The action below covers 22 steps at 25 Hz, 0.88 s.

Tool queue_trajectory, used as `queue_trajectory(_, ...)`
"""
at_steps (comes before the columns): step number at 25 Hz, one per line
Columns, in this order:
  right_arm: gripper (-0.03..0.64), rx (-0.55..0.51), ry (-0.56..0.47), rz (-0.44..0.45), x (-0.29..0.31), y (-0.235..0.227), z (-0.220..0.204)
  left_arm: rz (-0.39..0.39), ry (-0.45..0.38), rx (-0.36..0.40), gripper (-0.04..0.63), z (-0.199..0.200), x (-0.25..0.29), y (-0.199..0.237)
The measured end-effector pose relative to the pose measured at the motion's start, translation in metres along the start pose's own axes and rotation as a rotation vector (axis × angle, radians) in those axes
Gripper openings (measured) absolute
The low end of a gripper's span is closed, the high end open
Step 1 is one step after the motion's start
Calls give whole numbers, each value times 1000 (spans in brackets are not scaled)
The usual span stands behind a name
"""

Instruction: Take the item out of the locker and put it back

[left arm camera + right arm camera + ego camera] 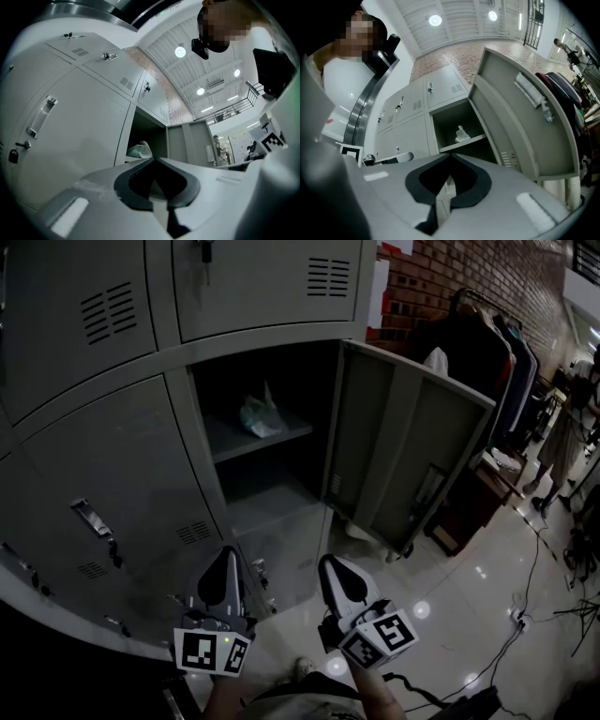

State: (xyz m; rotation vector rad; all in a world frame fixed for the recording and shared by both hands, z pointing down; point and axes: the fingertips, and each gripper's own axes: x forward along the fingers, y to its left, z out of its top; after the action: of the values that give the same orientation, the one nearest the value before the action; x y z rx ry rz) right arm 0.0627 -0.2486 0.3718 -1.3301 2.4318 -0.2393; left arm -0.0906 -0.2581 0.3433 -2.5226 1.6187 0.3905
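Note:
A grey locker [211,442] stands with its door [403,442] swung out to the right. On its shelf [267,439] lies a crumpled pale bag [260,414], also seen as the bag [139,150] in the left gripper view and the bag [461,134] in the right gripper view. My left gripper [225,563] and right gripper [335,570] are held side by side low in the head view, well short of the opening. Both have their jaw tips together and nothing between them.
Closed locker doors [103,512] with handles fill the left and top. A clothes rack [487,343] with hanging garments stands past the open door, before a brick wall. Cables [534,606] trail over the shiny floor at the right. A person [567,442] stands far right.

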Motion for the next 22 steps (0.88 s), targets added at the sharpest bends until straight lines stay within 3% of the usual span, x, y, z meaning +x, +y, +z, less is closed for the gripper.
queue_trajectory(6, 3, -1, -9, 5, -65, 51, -13, -53, 9, -17, 5, -1, -78, -39)
queue_trajectory(13, 3, -50, -69, 72, -157, 198, -11, -64, 64, -17, 5, 8, -241, -89)
queue_trajectory(17, 3, -48, -53, 73, -219, 258, -4, -80, 80, -29, 5, 43, -315, -118)
queue_trajectory(22, 3, -5, -63, 30, -280, 289, 8, -59, 35, -40, 5, 88, -369, -137)
